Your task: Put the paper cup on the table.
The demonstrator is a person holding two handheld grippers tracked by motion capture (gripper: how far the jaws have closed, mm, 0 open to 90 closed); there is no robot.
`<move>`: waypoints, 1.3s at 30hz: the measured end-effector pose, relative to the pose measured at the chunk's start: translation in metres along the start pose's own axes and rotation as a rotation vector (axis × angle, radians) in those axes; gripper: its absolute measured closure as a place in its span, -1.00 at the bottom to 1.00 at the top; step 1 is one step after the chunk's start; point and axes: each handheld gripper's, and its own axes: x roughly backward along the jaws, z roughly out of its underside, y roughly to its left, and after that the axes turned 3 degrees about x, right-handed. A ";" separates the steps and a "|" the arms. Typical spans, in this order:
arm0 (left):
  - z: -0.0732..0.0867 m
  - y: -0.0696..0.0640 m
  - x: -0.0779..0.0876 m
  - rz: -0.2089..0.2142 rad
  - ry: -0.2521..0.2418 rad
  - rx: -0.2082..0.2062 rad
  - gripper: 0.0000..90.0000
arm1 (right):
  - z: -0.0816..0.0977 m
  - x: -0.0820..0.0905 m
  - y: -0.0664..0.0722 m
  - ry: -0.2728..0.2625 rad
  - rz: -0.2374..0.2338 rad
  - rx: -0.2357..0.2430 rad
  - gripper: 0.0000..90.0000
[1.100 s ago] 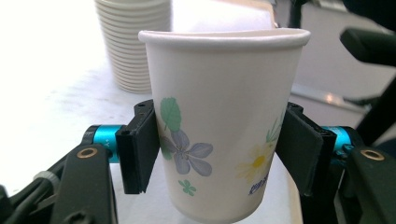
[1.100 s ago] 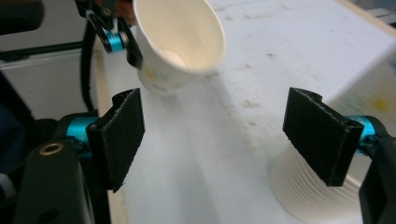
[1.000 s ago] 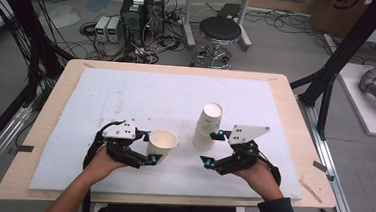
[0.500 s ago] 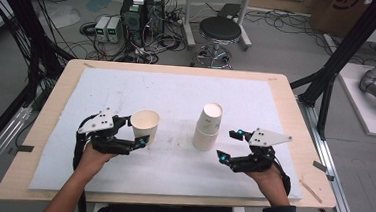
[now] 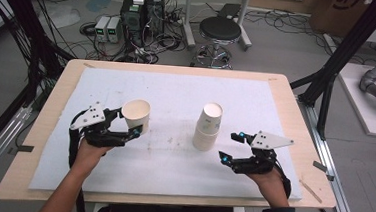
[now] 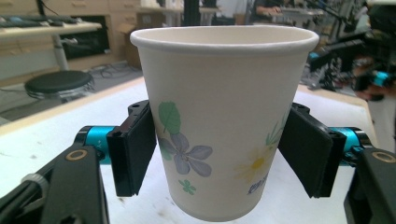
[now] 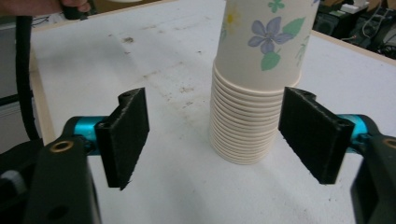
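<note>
Since a second ago, the single paper cup [image 5: 136, 114] has moved left, away from the stack [image 5: 208, 128]. The left gripper [image 5: 127, 123], at centre left of the high view, has just been opening its fingers [image 6: 135, 147]; they flank the cup, the left pad touching or nearly so, the right with a slight gap. The right gripper [image 5: 227, 148] has drawn back to lower right; its fingers [image 7: 125, 135] have been closing but stand apart, the stack beyond them untouched. Both cups are tapered white paper with printed flowers and rolled rims. The counter [image 5: 176, 100] is wood under a scuffed white mat. Behind stand a black stool [image 5: 221, 30] and tangled cables.
</note>
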 end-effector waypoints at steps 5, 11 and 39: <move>-0.003 0.013 -0.005 -0.049 -0.042 -0.015 -0.33 | 0.001 -0.002 -0.001 0.001 0.001 -0.001 -0.50; 0.001 0.029 -0.020 -0.116 -0.050 -0.023 -0.33 | 0.005 -0.004 -0.003 -0.004 0.002 -0.011 -0.52; 0.053 0.062 -0.076 -0.237 0.239 0.033 -0.33 | 0.014 -0.004 -0.005 0.009 0.023 -0.025 -0.53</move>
